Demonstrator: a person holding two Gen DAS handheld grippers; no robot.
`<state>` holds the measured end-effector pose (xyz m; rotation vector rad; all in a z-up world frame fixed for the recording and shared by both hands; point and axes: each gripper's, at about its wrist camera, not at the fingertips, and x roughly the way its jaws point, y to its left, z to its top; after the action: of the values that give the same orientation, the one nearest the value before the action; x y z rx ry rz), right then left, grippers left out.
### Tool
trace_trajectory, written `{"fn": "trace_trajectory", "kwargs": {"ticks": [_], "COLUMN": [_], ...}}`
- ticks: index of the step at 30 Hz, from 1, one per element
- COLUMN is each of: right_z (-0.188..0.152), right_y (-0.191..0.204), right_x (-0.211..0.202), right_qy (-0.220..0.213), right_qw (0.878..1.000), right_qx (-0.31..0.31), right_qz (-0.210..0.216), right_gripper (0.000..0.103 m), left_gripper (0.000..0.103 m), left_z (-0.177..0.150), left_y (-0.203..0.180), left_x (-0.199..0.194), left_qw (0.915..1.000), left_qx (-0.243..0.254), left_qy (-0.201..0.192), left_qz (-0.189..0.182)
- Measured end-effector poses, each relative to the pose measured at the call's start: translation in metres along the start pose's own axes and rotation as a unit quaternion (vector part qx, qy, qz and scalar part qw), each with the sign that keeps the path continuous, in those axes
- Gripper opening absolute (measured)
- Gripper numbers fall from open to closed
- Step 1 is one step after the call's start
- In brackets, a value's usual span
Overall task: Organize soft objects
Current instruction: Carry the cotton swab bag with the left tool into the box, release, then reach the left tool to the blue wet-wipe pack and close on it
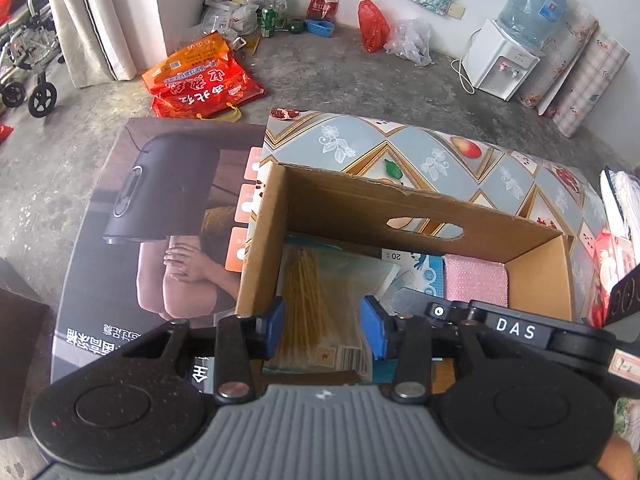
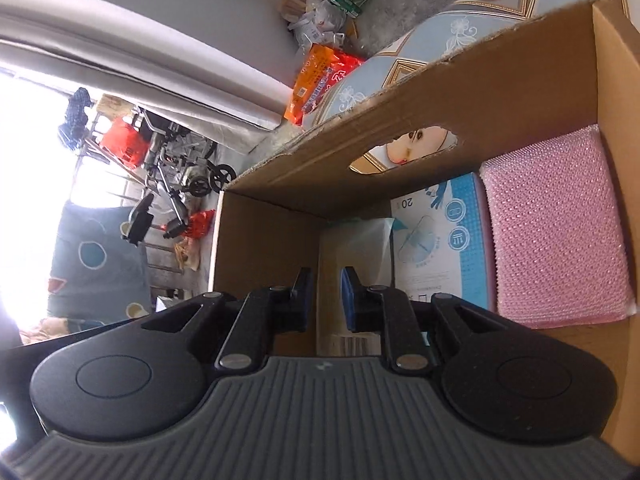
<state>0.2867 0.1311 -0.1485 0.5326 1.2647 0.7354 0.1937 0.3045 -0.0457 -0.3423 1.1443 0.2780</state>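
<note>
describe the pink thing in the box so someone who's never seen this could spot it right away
Start at the open cardboard box on the patterned tablecloth. Three flat things lie side by side on its floor, and the pink pad is the one against the end wall, beside a blue and white packet. It alone is pink, with a bumpy, glittery mesh surface; the others are smooth printed wrappers.

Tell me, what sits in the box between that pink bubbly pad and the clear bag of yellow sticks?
A blue-and-white packet marked 20 lies between the pink pad and the clear bag; the right wrist view shows it best.
</note>
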Motion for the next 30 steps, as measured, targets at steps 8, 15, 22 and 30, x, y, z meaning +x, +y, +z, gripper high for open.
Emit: {"fn": "trace_trajectory", "kwargs": {"ticks": [8, 15, 22, 30], "right_z": [0.007, -0.01, -0.042, -0.071], "right_y": [0.014, 0.012, -0.031, -0.109], "right_x": [-0.043, -0.129, -0.231, -0.352], "right_qy": [-0.026, -0.097, -0.168, -0.21], "right_qw": [0.999, 0.993, 0.984, 0.977], "right_qx": [-0.034, -0.05, -0.013, 0.034], "right_qz": [0.0, 0.044, 0.052, -0.007], "right_gripper": [0.023, 0.055, 0.069, 0.07], "left_gripper": [0.057, 0.074, 0.089, 0.094], "left_z": [0.002, -0.005, -0.019, -0.048], "left_y": [0.003, -0.024, -0.08, -0.176], "left_x": [-0.014, -0.021, -0.037, -0.051], "left_qw": [0.9998, 0.9994, 0.9955, 0.9865], "left_qx": [-0.013, 0.005, 0.042, 0.086], "left_qy": [-0.012, -0.017, -0.029, -0.027], "left_qz": [-0.01, -0.031, -0.08, -0.137]}}
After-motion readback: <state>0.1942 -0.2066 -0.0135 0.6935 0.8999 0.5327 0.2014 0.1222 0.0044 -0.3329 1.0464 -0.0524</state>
